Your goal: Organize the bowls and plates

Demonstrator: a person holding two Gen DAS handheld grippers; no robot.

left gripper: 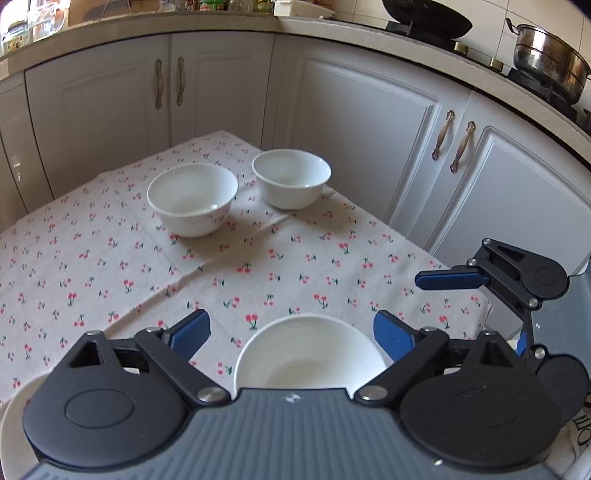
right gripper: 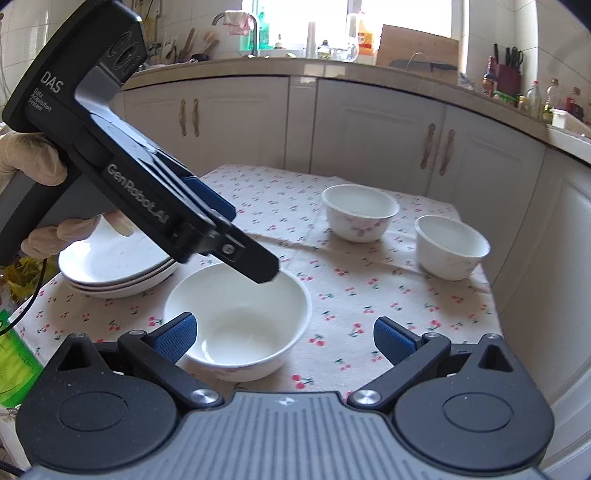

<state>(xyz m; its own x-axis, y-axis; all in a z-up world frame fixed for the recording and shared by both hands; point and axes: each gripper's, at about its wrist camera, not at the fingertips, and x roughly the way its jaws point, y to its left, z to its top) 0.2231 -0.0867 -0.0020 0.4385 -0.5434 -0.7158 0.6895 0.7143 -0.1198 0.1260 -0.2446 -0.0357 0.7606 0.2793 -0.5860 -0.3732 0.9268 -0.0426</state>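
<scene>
Three white bowls stand on the cherry-print tablecloth [left gripper: 110, 266]. The near bowl [left gripper: 308, 354] [right gripper: 238, 317] sits just below my left gripper [left gripper: 291, 330], which is open and hovers over it. In the right wrist view the left gripper's fingertips [right gripper: 264, 271] are over that bowl's far rim. Two more bowls stand farther off, one on the left [left gripper: 192, 197] [right gripper: 360, 210] and one on the right [left gripper: 291, 177] [right gripper: 452, 245]. A stack of white plates [right gripper: 114, 266] lies at the table's left. My right gripper [right gripper: 286, 338] is open and empty, just right of the near bowl.
White kitchen cabinets [left gripper: 351, 122] surround the table on the far and right sides. A steel pot [left gripper: 550, 61] and a black wok [left gripper: 428, 18] sit on the stove. Green packaging [right gripper: 14, 362] lies off the table's left edge.
</scene>
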